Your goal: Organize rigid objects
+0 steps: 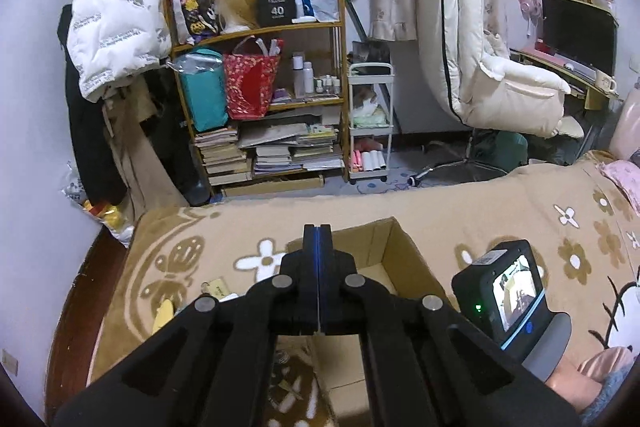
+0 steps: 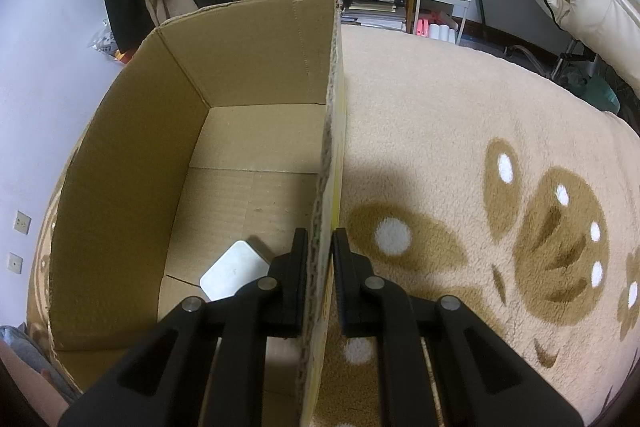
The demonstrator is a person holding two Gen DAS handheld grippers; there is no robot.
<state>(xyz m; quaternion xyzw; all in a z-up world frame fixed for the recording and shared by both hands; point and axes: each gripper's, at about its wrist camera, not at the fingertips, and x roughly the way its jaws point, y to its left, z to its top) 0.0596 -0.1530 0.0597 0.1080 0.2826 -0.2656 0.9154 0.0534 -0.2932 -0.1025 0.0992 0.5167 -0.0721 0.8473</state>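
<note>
An open cardboard box [image 2: 256, 51] stands on a beige flowered blanket [image 2: 460, 131]. My right gripper [image 2: 320, 237] is shut on the box's right wall, one finger inside and one outside. A flat white rectangular object [image 2: 234, 273] lies on the box floor just left of that gripper. In the left wrist view my left gripper [image 1: 318, 233] hovers over the box [image 1: 404, 267], fingers pressed together with nothing between them. The right gripper's camera unit [image 1: 504, 291] shows at the box's right side. A yellow item [image 1: 164, 315] and a small tag [image 1: 216, 289] lie on the blanket left of the box.
Beyond the bed edge stand a wooden shelf [image 1: 260, 99] packed with bags, bottles and books, a white trolley [image 1: 370, 123] and a white padded chair [image 1: 480, 59]. A desk with a monitor [image 1: 576, 35] is at far right. The wall [image 2: 36, 107] runs close along the box's left.
</note>
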